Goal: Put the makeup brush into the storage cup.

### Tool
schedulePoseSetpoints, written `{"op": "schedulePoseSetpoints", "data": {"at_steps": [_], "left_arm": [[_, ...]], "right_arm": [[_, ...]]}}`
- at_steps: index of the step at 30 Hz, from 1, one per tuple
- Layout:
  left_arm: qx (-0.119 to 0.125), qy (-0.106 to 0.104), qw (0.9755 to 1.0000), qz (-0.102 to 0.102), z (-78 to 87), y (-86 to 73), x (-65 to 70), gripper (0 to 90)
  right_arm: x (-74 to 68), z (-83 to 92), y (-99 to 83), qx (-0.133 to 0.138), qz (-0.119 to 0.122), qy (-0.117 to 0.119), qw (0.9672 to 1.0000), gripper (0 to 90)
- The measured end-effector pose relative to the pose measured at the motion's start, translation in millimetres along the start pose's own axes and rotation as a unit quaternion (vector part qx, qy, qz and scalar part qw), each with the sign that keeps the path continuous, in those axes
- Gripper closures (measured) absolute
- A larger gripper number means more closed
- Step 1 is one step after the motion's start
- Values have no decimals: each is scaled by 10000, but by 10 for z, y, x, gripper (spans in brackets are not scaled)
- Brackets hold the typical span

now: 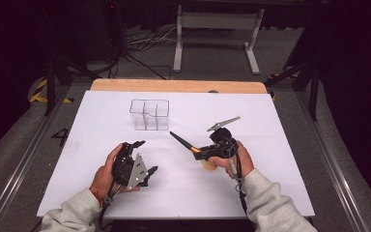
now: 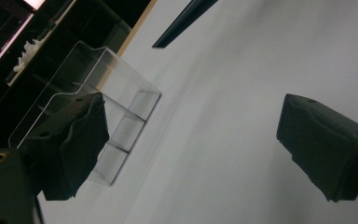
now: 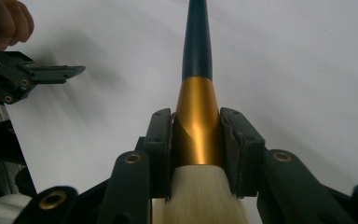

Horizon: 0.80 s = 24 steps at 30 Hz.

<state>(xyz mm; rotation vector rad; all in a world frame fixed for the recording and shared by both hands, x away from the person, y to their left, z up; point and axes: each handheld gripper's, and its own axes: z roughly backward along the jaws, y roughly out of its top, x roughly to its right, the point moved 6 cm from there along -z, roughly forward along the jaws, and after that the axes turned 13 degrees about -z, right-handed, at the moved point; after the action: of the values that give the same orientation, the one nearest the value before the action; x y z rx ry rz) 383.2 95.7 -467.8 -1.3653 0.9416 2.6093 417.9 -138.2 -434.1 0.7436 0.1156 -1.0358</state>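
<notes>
Nearest the person, two grey sleeves enter from the bottom edge of the high view, each hand carrying a gripper over the white surface (image 1: 270, 183).

The left gripper (image 1: 145, 157) lies low at the left, its grey plate facing up. In the left gripper view its jaws stand wide apart with nothing between them, only bare surface showing in the gap.

The right gripper (image 1: 196, 151) sits to the right, slightly farther out. Its jaws are clamped on a brush (image 1: 186, 143). In the right gripper view the pads press on either side of the gold ferrule (image 3: 196, 126); the pale bristles (image 3: 200, 196) lie behind the jaws, toward the hand, and the dark tapered handle (image 3: 197, 42) points forward, away from the hand. In the high view the handle slants up and left, its tip in the air above the surface, short of the box. The left gripper (image 3: 37, 74) also shows at the left edge of the right gripper view.

Farther out stands a clear box (image 1: 149, 114) with compartments, upright on the surface, well apart from both grippers. In the left gripper view the box (image 2: 121, 107) appears behind the left jaw, with the brush tip (image 2: 179, 21) above it.

Beyond the white sheet runs a wooden edge (image 1: 174, 85), then the floor with a white stand (image 1: 217, 34).
</notes>
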Motion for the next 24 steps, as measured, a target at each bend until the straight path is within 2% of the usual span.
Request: {"op": "schedulePoseSetpoints", "data": {"at_steps": [3,4,8,11,15,18,20,23,24], "left_arm": [[-10,21,10000,-77,-38,51,34,115],[-11,50,9998,-201,-58,71,35,127],[-70,82,9990,-444,-130,143,72,152],[-135,195,9982,-548,-171,195,98,185],[-201,393,9953,-857,-202,254,107,243],[-183,348,9949,-924,-234,291,134,256],[-238,390,9935,-1038,-255,310,147,296],[-253,402,9929,-1092,-273,331,177,347],[-330,434,9912,-1203,-270,335,178,357]], "right_arm": [[-70,-62,20,-28,58,22,10000,669],[-94,-78,26,-41,87,48,9999,669],[-199,-150,50,-62,169,113,9998,670],[-277,-213,56,-95,237,176,9995,670],[-370,-281,59,-150,315,260,9991,670],[-408,-309,67,-149,316,290,9990,670],[-448,-334,76,-155,333,324,9988,670],[-478,-360,82,-155,338,359,9987,670],[-488,-369,84,-166,331,361,9987,670]]}}
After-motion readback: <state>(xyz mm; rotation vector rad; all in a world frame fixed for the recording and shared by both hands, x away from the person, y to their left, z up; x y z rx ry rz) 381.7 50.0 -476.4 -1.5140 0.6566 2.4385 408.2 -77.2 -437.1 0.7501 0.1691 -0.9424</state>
